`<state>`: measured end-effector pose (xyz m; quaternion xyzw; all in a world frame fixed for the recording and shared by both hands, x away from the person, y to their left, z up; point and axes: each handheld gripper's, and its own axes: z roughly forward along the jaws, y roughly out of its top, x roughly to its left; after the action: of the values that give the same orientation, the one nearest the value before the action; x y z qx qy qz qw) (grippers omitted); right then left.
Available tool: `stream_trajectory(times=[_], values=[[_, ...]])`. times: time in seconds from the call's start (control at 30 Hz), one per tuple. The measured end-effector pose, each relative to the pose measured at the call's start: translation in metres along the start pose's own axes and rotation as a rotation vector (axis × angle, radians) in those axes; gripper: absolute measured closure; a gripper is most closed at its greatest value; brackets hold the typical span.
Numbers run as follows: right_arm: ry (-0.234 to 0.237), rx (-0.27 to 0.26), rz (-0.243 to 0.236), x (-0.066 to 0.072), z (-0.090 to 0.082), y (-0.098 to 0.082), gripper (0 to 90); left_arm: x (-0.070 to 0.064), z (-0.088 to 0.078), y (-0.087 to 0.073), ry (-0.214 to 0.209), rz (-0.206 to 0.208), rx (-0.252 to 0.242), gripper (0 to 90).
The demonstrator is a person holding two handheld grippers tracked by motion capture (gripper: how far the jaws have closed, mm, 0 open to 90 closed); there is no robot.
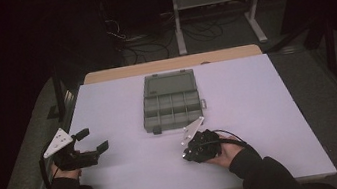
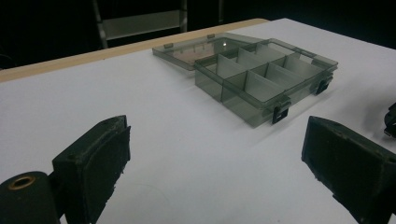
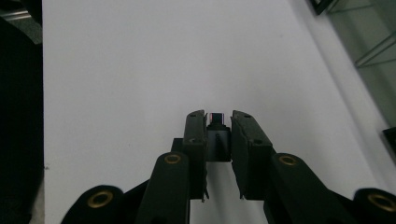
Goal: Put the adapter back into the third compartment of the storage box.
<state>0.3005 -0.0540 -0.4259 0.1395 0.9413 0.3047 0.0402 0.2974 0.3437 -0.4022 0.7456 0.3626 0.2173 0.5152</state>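
Right gripper (image 3: 218,128) clamped on small dark part (image 3: 217,122), my pick for open box (image 1: 171,100) at 11 o'clock; left gripper (image 1: 93,140) idle, jaws wide.

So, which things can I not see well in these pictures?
- The small dark object in the right gripper: right gripper view, jaws cover its sides, so its kind is unclear.
- The same gripper's jaws: high view, hidden under its body and the hand.
- The organizer box: high view, too small and dim to show any contents.
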Motion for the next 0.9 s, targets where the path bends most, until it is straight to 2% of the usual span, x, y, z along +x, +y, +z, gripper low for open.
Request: stream_trajectory(times=[0.57,0.9], values=[[-0.037,-0.065,0.019,-0.014,-0.027,0.009,75.0,0.0,0.0,0.0,0.003,-0.002,0.002,7.4],[-0.044,-0.065,0.016,-0.02,-0.038,0.014,75.0,0.0,0.0,0.0,0.004,-0.003,0.001,7.5]])
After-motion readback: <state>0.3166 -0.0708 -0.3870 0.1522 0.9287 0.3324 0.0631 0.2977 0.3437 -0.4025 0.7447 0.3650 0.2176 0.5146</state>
